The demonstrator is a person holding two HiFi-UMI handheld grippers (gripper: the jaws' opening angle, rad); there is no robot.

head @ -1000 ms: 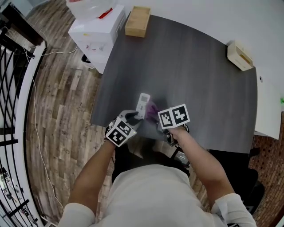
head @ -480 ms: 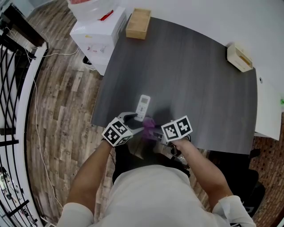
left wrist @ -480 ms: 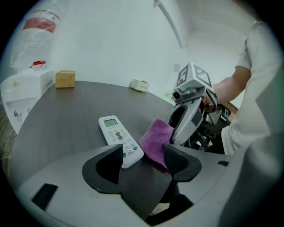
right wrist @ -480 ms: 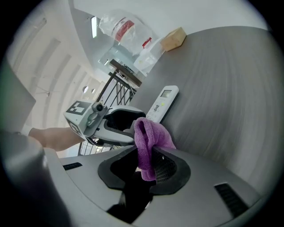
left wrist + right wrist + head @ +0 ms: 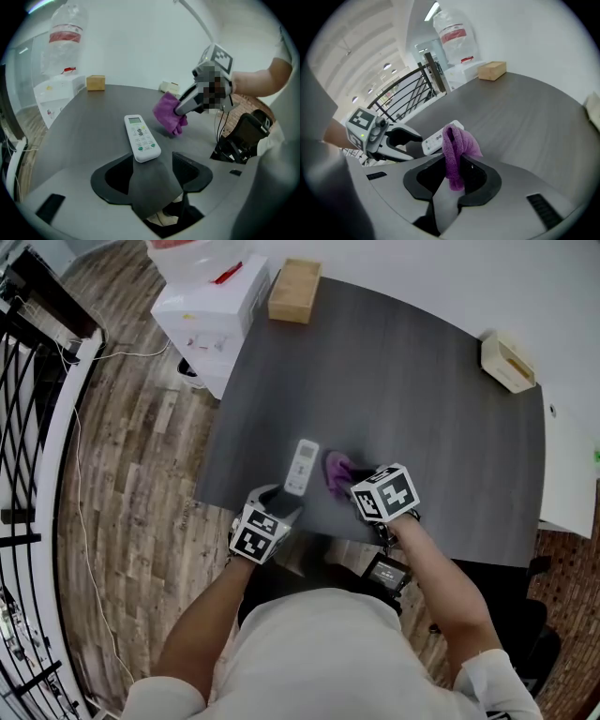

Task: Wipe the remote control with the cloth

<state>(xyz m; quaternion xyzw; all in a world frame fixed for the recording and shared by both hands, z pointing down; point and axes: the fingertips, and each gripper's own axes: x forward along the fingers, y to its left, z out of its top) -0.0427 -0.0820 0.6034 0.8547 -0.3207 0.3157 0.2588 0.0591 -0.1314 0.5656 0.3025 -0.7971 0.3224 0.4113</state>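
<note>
Lower centre, the remote lies free on the table. The left gripper, jaws just opened, holds nothing. The right gripper pinches the cloth alongside; wiping looks finished.

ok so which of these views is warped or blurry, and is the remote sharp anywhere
Head view: slight bending at the edges, remote control small but sharp. Left gripper view: strong fisheye with dark corners, remote crisp, a mosaic patch at upper right. Right gripper view: same fisheye, purple cloth sharp.
</note>
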